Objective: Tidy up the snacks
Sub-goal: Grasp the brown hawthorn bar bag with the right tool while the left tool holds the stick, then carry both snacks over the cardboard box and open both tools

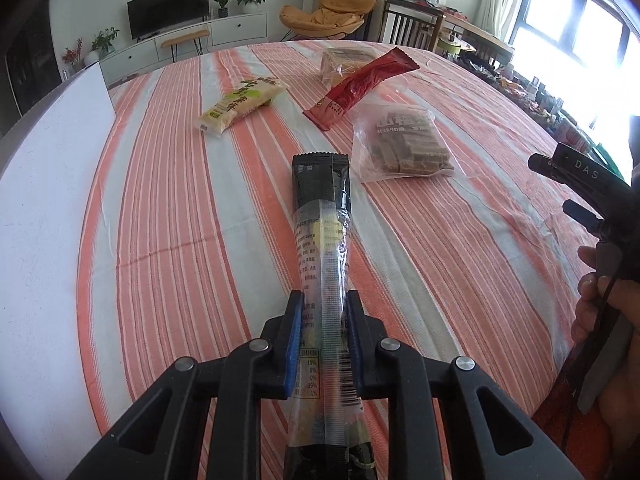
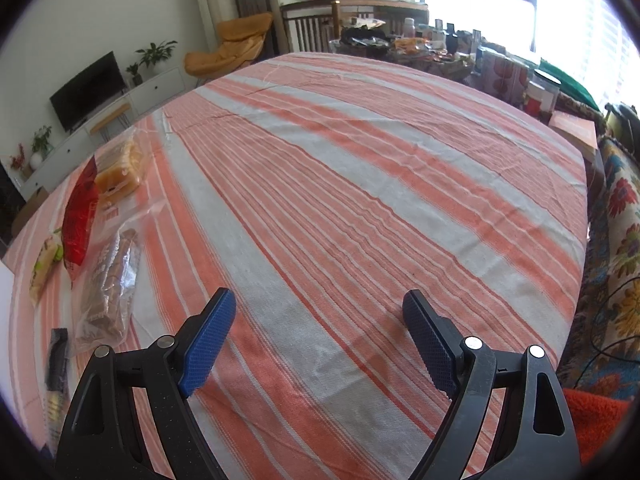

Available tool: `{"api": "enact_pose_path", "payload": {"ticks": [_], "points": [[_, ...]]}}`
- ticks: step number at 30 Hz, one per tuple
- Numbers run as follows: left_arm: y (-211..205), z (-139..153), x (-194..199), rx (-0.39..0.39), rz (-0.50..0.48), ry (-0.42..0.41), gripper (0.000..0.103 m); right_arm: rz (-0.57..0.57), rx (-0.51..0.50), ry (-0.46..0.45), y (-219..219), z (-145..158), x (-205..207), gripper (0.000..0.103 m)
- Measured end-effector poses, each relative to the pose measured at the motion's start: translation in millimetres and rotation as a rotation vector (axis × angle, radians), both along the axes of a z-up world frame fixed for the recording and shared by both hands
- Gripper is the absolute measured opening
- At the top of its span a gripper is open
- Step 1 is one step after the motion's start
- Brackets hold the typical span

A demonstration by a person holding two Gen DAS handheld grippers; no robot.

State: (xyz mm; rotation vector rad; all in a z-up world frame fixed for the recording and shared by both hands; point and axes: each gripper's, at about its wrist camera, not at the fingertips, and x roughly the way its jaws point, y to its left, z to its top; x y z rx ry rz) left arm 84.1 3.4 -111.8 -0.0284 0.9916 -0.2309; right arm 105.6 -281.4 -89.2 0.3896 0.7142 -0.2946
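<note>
- Desk (image 1: 168,184): broad surface under a cloth with orange and pale grey stripes; a plain white strip shows along its left side in the left wrist view. It carries all the loose snacks.
- Left gripper (image 1: 320,312): black frame with blue-padded fingers (image 1: 291,344) clenched on the long black snack pack, one pad against each side of it.
- Right gripper (image 2: 316,320): black frame, blue fingers (image 2: 208,340) released and spread wide, with only striped cloth between them. In the left wrist view it appears at the right edge, held in a hand (image 1: 600,320).
- Long black snack pack (image 1: 322,216): slim wrapper, black at the far end, with a clear seam strip and printed text and barcode near the fingers. It juts forward from the left gripper; whether its far end touches the cloth cannot be told.
- Clear bag of brown bars (image 1: 404,144): flat on the cloth, just right of the black pack's far end.
- Red snack pack (image 1: 360,88): long red wrapper lying diagonally, beyond the clear bag, its upper end resting over the clear bag of yellow cakes.
- Clear bag of yellow cakes (image 1: 344,62): farthest of the group, partly under the red pack.
- Pale rice-cracker pack (image 1: 244,104): cream wrapper with green lettering, lying apart to the left of the red pack.
</note>
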Motion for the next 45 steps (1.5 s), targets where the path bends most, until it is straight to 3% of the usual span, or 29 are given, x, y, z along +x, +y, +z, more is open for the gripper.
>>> {"api": "enact_pose_path", "payload": {"ticks": [4, 6, 8, 14, 19, 20, 21, 23, 25, 26, 27, 31, 32, 34, 38, 45], "points": [[7, 2, 0, -0.066, 0.015, 0.022, 0.019, 0.037, 0.206, -0.124, -22, 7, -14, 0.088], [9, 4, -4, -0.088, 0.022, 0.021, 0.019, 0.063, 0.241, -0.1, -22, 11, -9, 0.089], [11, 6, -9, -0.104, 0.025, 0.014, 0.019, 0.159, 0.24, -0.061, -5, 19, 5, 0.089], [14, 30, -23, -0.151, 0.022, -0.016, 0.019, 0.408, 0.134, 0.176, 90, 28, 68, 0.088], [33, 66, -41, -0.173, 0.044, -0.086, 0.019, 0.412, -0.036, 0.399, 150, -8, 117, 0.088], [37, 72, -45, -0.176, 0.048, -0.097, 0.019, 0.408, -0.069, 0.431, 157, -16, 120, 0.092], [41, 78, -49, -0.177, 0.053, -0.107, 0.019, 0.421, -0.145, 0.414, 168, -17, 119, 0.091], [47, 87, -55, -0.177, 0.056, -0.121, 0.019, 0.445, -0.182, 0.388, 175, -20, 114, 0.095], [50, 95, -61, -0.18, 0.053, -0.132, 0.019, 0.47, -0.188, 0.376, 171, -19, 109, 0.09], [51, 98, -64, -0.184, 0.051, -0.139, 0.019, 0.477, -0.191, 0.367, 167, -17, 105, 0.079], [51, 101, -67, -0.188, 0.047, -0.145, 0.019, 0.482, -0.168, 0.353, 161, -13, 102, 0.065], [50, 109, -73, -0.207, 0.031, -0.152, 0.019, 0.461, -0.041, 0.346, 129, -7, 89, 0.057], [49, 110, -74, -0.211, 0.028, -0.15, 0.019, 0.452, -0.014, 0.332, 121, -5, 82, 0.044], [47, 112, -76, -0.221, 0.022, -0.148, 0.019, 0.446, 0.083, 0.316, 103, -3, 68, 0.044], [45, 115, -79, -0.235, 0.013, -0.142, 0.019, 0.425, 0.173, 0.296, 74, -4, 46, 0.044], [52, 127, -85, -0.27, 0.02, -0.148, 0.019, 0.394, 0.474, 0.171, 31, 7, 12, 0.044]]}}
